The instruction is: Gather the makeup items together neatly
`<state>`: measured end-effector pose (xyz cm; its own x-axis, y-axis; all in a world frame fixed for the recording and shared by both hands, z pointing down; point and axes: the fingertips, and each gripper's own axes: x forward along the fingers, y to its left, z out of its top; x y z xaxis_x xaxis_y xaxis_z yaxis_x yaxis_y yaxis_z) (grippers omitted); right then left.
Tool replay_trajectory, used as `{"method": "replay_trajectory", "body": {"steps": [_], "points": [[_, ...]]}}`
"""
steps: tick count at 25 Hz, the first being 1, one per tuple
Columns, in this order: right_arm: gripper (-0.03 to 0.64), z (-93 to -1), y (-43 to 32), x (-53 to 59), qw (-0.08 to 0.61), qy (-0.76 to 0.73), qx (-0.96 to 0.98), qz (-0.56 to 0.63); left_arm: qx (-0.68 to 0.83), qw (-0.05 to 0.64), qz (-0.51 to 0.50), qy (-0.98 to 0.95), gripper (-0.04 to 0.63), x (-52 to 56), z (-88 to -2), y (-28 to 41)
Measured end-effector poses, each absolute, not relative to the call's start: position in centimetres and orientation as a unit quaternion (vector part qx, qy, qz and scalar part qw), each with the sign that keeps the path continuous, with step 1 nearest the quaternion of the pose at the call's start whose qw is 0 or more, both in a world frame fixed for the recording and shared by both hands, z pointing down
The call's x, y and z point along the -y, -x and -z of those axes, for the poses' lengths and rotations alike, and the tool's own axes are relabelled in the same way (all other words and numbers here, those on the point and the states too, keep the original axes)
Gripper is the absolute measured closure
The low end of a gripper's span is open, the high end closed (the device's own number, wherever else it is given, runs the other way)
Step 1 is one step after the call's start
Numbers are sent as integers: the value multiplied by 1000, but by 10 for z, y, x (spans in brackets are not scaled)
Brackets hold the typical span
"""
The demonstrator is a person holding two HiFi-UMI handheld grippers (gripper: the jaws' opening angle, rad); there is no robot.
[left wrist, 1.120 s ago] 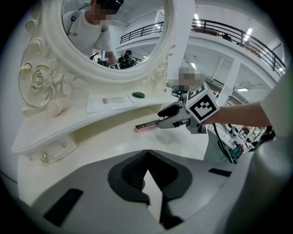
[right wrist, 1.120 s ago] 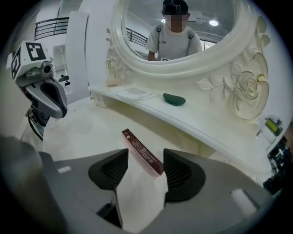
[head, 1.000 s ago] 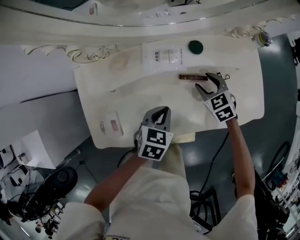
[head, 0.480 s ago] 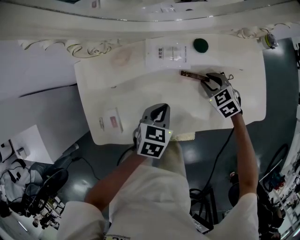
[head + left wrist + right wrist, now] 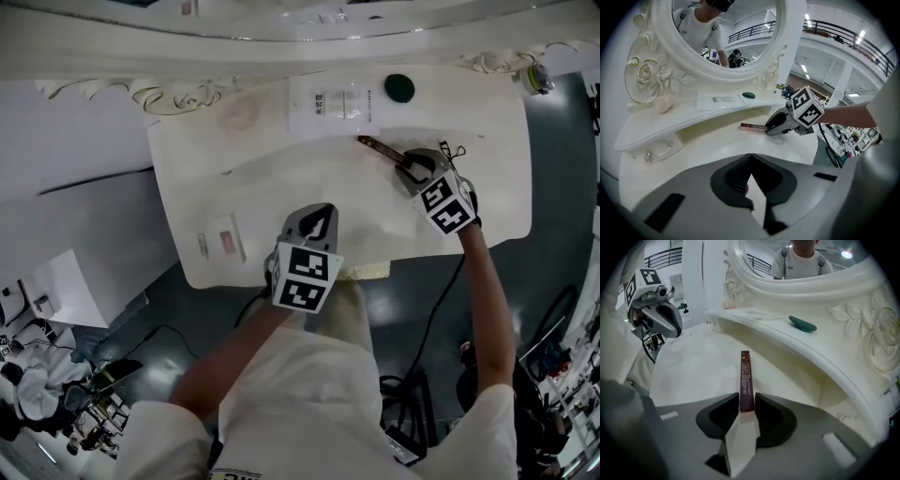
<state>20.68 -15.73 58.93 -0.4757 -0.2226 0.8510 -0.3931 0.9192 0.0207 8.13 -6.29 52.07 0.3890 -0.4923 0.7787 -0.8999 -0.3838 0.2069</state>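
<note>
We pinch the brown box [image 5: 745, 376] (flat on the table [image 5: 693, 366]) in our right gripper [image 5: 746, 404], whose jaws have just been closing; our left gripper [image 5: 751, 159] is clenched empty.

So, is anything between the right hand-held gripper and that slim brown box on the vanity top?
Nothing visible. The near end of the slim brown box sits between the jaws of the right hand-held gripper, which have just been closing and appear to press both its sides.

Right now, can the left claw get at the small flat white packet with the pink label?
Probably yes: the left claw is shut and empty, and only bare white tabletop lies between it and the packet.
</note>
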Motion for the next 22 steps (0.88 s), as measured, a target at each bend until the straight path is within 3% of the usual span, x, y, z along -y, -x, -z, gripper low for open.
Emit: {"method": "replay_trajectory", "body": {"steps": [1, 22], "points": [[525, -590, -206, 155, 479, -179, 855, -89, 453, 320, -316, -770, 586, 63, -520, -82], [529, -566, -193, 126, 442, -226, 861, -112, 457, 314, -315, -770, 586, 36, -506, -82]]}}
